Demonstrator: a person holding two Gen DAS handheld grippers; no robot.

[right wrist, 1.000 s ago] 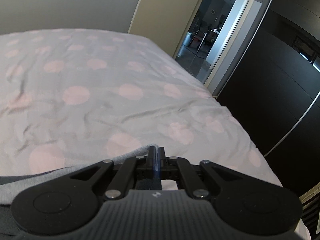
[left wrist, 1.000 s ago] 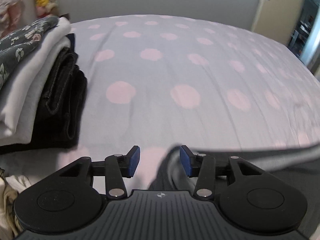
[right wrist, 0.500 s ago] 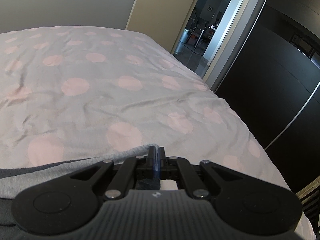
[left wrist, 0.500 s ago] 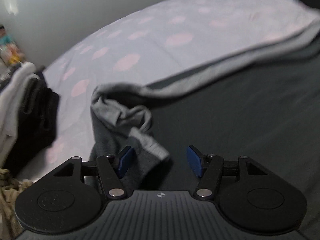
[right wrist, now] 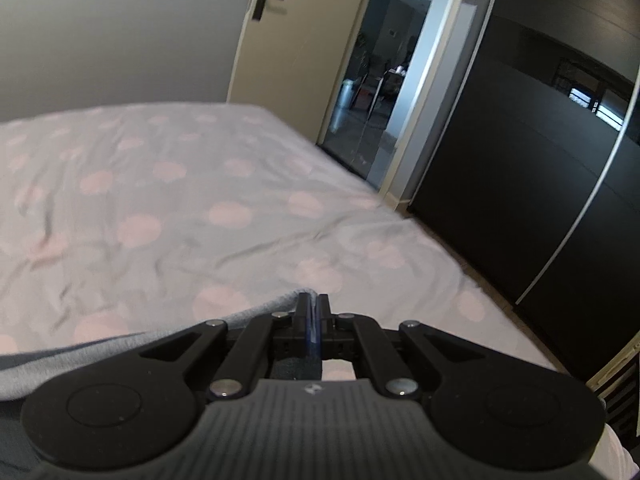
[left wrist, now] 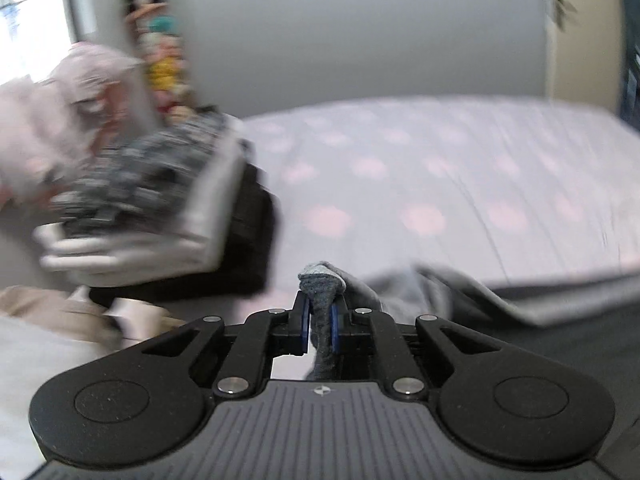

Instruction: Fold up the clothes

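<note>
Grey garment lies at the near edge of the bed, one bunched end pulled up off the sheet.

Left gripper: pressed together on a thick wad of the grey cloth, a knob of it poking out above the tips. Right gripper: pressed together on a thin edge of the same garment, which runs off to the left across the sheet.

Stack of folded clothes sits just beside the left gripper's end of the garment, with a loose beige piece in front of it.

Risks, as judged:
- Left grip is on a bunched wad, not a clean corner. Layers could slide out unevenly under tension and leave a crooked fold.
- Right grip holds only a thin hem; a sharp pull may slip it free.
- Left view is motion-blurred, so that hand is moving fast; a swing toward the stack could topple it.
- Dragging may rumple the sheet underneath.
</note>
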